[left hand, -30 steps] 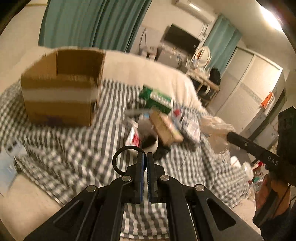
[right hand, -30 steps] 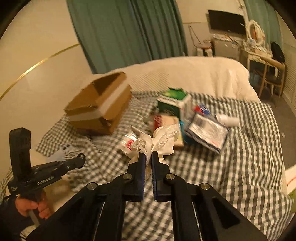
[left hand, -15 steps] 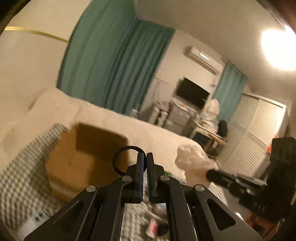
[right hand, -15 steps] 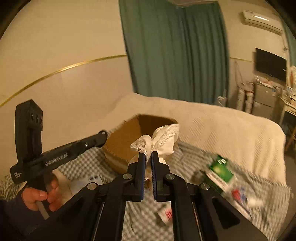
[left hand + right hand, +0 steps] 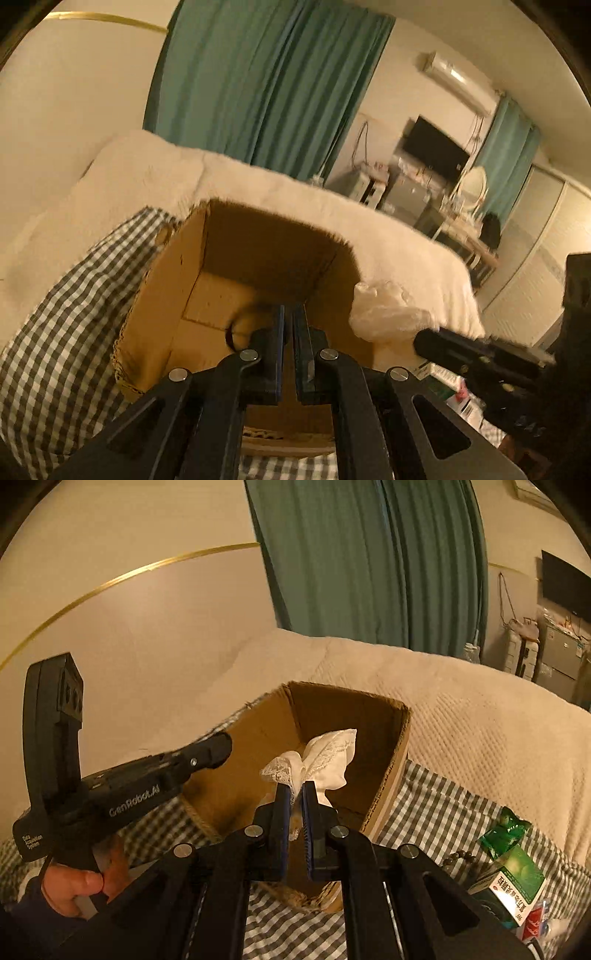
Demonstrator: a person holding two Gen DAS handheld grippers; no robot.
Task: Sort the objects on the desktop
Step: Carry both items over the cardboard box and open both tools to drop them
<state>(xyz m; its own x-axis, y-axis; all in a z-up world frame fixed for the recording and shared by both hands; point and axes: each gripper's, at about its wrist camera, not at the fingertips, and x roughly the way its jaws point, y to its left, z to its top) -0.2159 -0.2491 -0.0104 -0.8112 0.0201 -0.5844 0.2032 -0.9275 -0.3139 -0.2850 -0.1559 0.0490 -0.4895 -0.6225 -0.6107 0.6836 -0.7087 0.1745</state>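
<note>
lace cloth (image 5: pixel 327 760), white and soft, is pinched between the nearly closed fingers of the right gripper (image 5: pixel 294 792), and it hangs over the open cardboard box (image 5: pixel 391 775) on the checked blanket (image 5: pixel 443 812). left gripper (image 5: pixel 288 314) also points into the box, its fingers close together around a thin dark ring (image 5: pixel 231 334). i judge the step is dropping both things in; next the fingers must open over the opening. green packet (image 5: pixel 511 871) waits beside, well apart. nothing blocks the box.
</note>
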